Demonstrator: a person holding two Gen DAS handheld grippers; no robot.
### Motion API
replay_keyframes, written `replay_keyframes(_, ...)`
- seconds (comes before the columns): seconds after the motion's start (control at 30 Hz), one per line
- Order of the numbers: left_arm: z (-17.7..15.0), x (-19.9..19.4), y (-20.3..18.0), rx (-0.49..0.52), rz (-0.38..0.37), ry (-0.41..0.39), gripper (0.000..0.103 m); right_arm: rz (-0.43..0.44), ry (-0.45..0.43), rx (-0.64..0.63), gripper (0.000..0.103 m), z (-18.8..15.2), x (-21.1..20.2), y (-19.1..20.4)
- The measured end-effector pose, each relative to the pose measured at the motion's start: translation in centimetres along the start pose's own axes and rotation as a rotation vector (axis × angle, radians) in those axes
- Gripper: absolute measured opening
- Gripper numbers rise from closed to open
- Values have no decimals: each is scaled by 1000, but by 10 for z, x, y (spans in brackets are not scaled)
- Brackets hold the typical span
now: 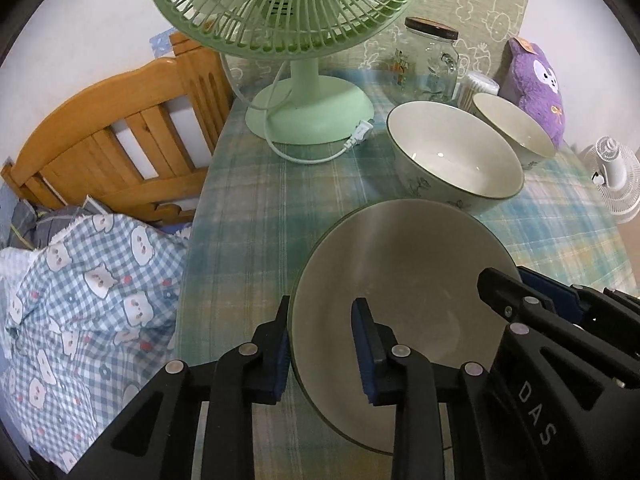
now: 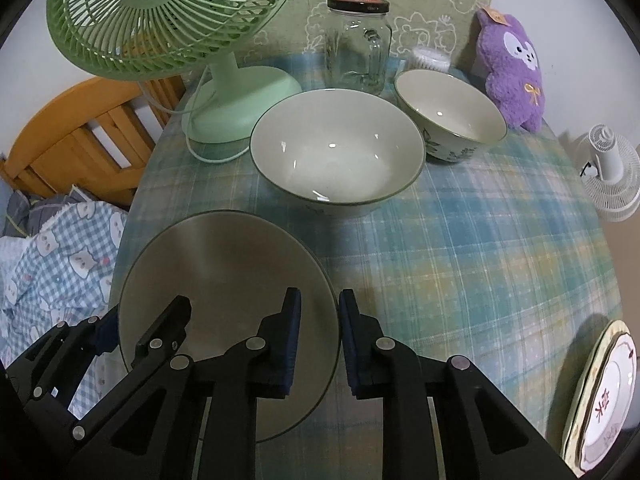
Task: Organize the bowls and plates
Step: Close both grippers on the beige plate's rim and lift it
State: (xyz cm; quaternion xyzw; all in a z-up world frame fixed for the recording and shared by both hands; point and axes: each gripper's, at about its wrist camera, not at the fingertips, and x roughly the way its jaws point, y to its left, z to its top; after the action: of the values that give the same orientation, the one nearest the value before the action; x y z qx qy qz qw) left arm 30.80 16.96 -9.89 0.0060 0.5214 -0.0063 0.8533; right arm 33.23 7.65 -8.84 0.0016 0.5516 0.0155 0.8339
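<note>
A plain cream plate (image 1: pixel 400 280) with a dark rim lies on the plaid tablecloth; it also shows in the right wrist view (image 2: pixel 224 280). My left gripper (image 1: pixel 322 344) is open, its jaws straddling the plate's left rim. My right gripper (image 2: pixel 320 340) is open, its jaws straddling the plate's right rim. A large cream bowl (image 1: pixel 452 152) (image 2: pixel 336 152) stands beyond the plate. A smaller bowl (image 1: pixel 516 128) (image 2: pixel 448 112) stands behind it to the right. A patterned plate stack (image 2: pixel 604 400) sits at the right table edge.
A green desk fan (image 1: pixel 304 92) (image 2: pixel 224 92) with its cord stands at the back left. A glass jar (image 2: pixel 356 44), a purple plush toy (image 2: pixel 512 68) and a cotton-swab tub (image 2: pixel 430 58) line the back. A bed with wooden headboard (image 1: pixel 112 140) lies left; a white fan (image 2: pixel 608 172) stands right.
</note>
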Motion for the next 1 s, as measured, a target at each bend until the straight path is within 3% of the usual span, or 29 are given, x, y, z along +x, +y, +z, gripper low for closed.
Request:
replay_keyframes(0.37,-19,-42,-33,-19,-9,-20,27,-3,-27,10,23,-23,-46,-33)
replay_keyframes(0.73,-51,-77,-98,-8,-15,-39,27,-13,-58,17,23,-64,-85,-99)
replay_keyframes(1.0,-81,-81,-146,-16,-30,-10,27,-21,-46,12,23,-98,-89,-147)
